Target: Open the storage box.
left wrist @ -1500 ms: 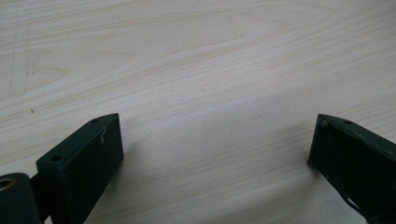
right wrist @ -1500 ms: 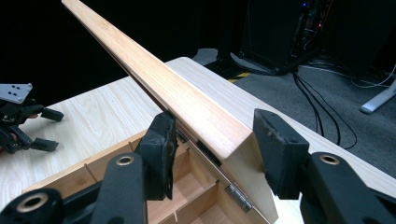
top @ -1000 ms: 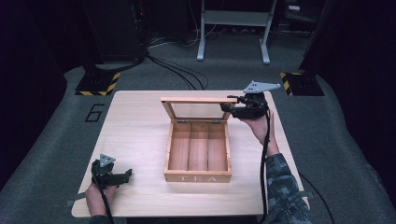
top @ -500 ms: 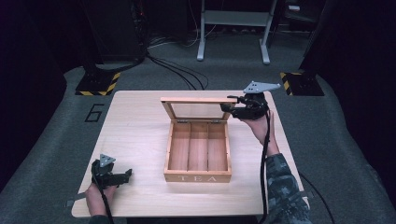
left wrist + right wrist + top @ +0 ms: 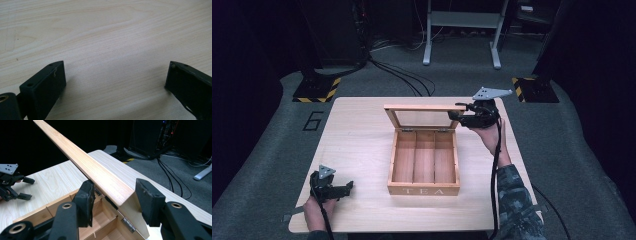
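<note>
A wooden tea box [image 5: 424, 190] marked "TEA" stands mid-table, its three compartments bare. Its glass-paned lid [image 5: 419, 107] stands up at the back. My right gripper [image 5: 457, 111] reaches in from the right, shut on the lid's upper right corner. In the right gripper view both pads [image 5: 86, 200] press the lid's wooden edge [image 5: 100, 172], with the box's compartments [image 5: 100, 220] below. My left gripper [image 5: 349, 187] rests on the table [image 5: 357, 135] near the front left corner. It is open, and only bare wood lies between its jaws [image 5: 115, 75]. Far off in the right gripper view, the left gripper [image 5: 28, 188] shows wide apart.
The table's edges run close to both hands. Beyond the far edge, the dark floor holds two yellow-and-black striped bases [image 5: 318, 90], black cables [image 5: 402, 75] and a grey stand [image 5: 462, 30]. A "6" [image 5: 313, 121] is marked on the mat at the left.
</note>
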`<state>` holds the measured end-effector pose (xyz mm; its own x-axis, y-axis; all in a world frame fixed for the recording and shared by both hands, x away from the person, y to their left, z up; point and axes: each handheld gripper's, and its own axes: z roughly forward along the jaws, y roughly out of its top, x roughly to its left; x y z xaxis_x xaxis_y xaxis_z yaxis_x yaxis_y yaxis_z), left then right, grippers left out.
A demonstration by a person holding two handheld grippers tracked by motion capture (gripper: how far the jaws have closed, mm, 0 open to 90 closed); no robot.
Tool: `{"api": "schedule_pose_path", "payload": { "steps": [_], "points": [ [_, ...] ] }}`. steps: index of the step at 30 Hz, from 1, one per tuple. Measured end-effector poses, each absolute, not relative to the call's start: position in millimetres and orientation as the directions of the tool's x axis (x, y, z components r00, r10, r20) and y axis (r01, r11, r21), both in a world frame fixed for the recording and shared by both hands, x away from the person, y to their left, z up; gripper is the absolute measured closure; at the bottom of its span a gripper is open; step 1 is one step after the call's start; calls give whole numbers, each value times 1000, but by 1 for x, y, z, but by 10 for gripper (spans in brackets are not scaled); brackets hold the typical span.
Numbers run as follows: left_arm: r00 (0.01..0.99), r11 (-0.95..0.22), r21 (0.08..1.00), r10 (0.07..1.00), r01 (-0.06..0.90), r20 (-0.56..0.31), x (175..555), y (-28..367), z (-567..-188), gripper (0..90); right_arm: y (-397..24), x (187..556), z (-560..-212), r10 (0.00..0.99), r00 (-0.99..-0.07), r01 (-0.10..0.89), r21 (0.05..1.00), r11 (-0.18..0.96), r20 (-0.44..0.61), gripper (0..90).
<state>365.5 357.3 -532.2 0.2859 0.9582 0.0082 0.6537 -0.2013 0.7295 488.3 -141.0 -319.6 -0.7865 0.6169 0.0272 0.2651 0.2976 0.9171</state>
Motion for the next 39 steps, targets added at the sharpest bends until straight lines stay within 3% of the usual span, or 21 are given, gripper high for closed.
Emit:
{"api": "schedule_pose_path", "payload": {
  "steps": [19,39],
  "points": [
    [285,-201,731,958,652,9,366,357,-532,27,-142,482,-323,607,-794,256,918,303,22,499],
    [282,-197,732,959,652,7,366,357,-532,27,-139,442,-347,616,-786,204,917,342,-55,465]
  ]
}}
